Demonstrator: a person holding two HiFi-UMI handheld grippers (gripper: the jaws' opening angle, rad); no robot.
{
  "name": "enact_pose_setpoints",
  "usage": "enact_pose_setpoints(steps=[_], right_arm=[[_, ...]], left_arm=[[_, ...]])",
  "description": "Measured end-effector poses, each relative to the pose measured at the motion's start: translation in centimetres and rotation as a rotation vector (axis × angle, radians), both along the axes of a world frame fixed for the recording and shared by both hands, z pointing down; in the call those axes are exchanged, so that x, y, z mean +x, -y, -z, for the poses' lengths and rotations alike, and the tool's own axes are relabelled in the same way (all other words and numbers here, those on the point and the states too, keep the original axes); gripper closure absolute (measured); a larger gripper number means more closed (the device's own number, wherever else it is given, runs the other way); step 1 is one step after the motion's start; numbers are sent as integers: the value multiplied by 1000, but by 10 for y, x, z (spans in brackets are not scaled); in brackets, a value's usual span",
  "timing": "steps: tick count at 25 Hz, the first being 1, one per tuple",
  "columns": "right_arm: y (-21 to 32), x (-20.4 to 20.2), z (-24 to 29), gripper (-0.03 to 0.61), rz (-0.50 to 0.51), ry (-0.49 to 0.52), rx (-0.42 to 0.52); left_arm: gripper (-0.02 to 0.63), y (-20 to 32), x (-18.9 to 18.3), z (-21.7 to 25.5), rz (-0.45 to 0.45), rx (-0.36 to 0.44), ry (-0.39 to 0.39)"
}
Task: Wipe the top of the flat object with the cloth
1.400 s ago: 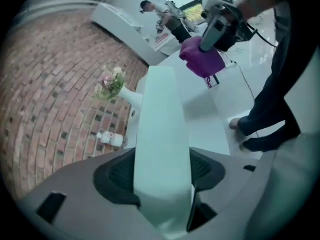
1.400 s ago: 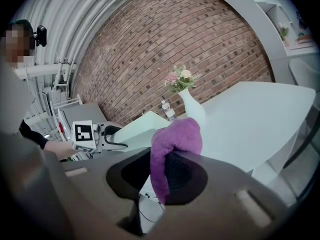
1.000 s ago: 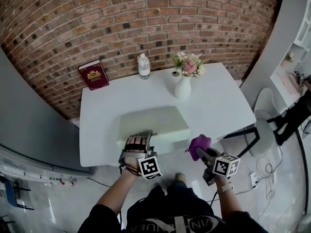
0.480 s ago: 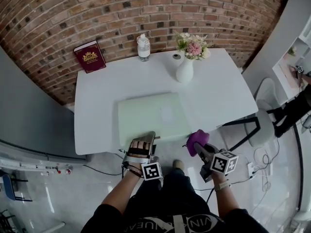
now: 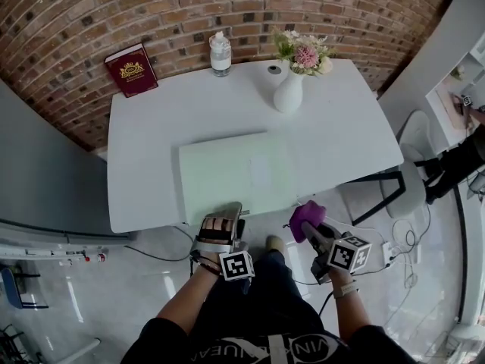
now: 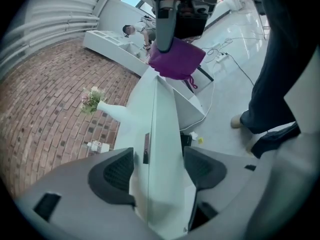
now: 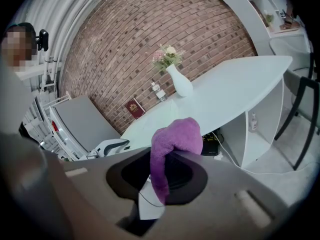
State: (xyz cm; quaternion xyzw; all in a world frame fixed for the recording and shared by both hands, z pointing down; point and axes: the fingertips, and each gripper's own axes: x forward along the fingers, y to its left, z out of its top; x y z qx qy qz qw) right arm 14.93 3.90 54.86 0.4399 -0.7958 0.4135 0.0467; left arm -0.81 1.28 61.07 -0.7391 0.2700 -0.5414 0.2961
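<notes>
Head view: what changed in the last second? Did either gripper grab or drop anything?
Mostly the camera moved: it now looks more steeply down on the table, showing more of the top of the flat object. Nothing was grabbed or dropped. The left gripper stays clamped on that object's near edge; the right gripper still holds the purple cloth off the table, not touching the object.

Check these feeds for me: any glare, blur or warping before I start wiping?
Head view: fisheye bows the edges of the table, and the pale flat object barely contrasts with it. Left gripper view: dark corners; flat object soft up close. Right gripper view: round dark vignette, cloth sharp, no glare.
</notes>
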Motion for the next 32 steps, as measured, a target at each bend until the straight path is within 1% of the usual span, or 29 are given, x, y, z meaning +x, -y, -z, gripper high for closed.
enact_pose_setpoints(steps=[3,5,6,7,8,9,10,11,12,13,14,15,17,20,22,25,27,29,32], right_arm=[[1,-4,5,520,26,-28,13],[2,-10,12,520,67,-53,26],[3,-15,18,520,99,-60,34],[3,-21,27,520,137,-60,45],[5,-29,37,519,176,-56,60],[8,-38,47,518,214,-53,79],[12,-47,57,518,249,-53,98],[17,-56,66,518,280,-55,116],[23,-66,73,518,306,-60,132],[30,-76,79,518,327,-68,148],[37,-85,84,518,346,-79,161],[45,-95,87,518,362,-91,172],[60,-115,94,518,391,-107,187],[82,-148,104,518,422,-85,195],[101,-175,106,518,437,-80,197],[130,-221,107,518,488,-115,197],[148,-254,104,518,544,-135,187],[163,-284,92,518,602,-143,149],[178,-325,75,518,685,-139,75]], left_arm=[[319,3,-2,23,9,42,-78],[319,-1,2,45,-19,33,-166],[319,-5,5,60,-40,12,-240],[319,-8,9,75,-59,-22,-343],[319,-11,11,89,-68,-66,-462],[319,-10,9,100,-57,-113,-575],[319,-6,2,108,-23,-153,-672],[321,1,-10,114,30,-174,-754],[340,10,-26,122,93,-172,-824],[464,19,-44,129,161,-154,-883],[572,28,-63,134,223,-133,-925],[572,35,-80,137,276,-121,-949],[572,44,-109,136,356,-123,-974],[583,52,-145,126,481,-133,-995],[583,55,-165,115,565,-143,-983],[583,55,-185,91,678,-193,-925],[581,54,-191,76,723,-239,-902],[581,53,-195,66,753,-285,-914],[581,52,-193,57,770,-340,-935]])
